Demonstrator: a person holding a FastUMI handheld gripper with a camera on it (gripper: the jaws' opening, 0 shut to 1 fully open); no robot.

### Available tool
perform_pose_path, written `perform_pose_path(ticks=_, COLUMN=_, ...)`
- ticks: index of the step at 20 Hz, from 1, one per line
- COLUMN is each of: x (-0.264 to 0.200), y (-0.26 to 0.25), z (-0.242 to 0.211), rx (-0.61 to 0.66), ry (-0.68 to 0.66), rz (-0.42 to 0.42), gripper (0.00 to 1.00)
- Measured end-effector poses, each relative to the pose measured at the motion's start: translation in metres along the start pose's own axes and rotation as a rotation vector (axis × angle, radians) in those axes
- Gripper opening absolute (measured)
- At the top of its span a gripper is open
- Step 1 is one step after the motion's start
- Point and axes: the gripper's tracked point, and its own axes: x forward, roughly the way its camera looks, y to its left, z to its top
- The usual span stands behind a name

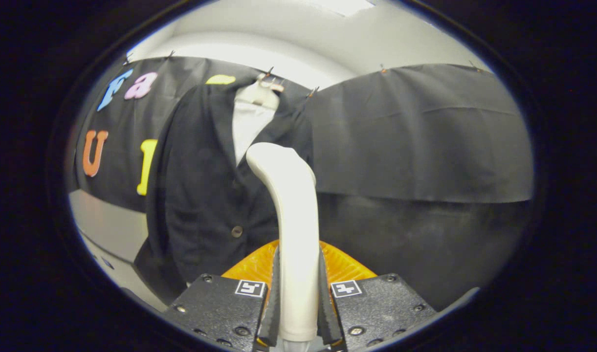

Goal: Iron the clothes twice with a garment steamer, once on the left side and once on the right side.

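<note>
The gripper was clenched on the white curved plastic garment steamer, both fingers pressing its handle. The black buttoned jacket hung on a hanger at eleven o'clock beyond the steamer head, apparently untouched. Judged: neither pass evidently completed; both remained.

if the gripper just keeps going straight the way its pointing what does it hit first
Probably the black jacket hanging just ahead. The gripper is shut on the white steamer, whose head would likely touch near the jacket's front; depth is unclear.
</note>
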Motion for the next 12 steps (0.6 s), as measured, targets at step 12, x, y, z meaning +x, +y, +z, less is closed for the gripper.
perform_pose_path(ticks=12, x=0.147, y=-0.017, z=0.152, rx=0.14, ry=-0.257, rz=0.091, gripper=0.36)
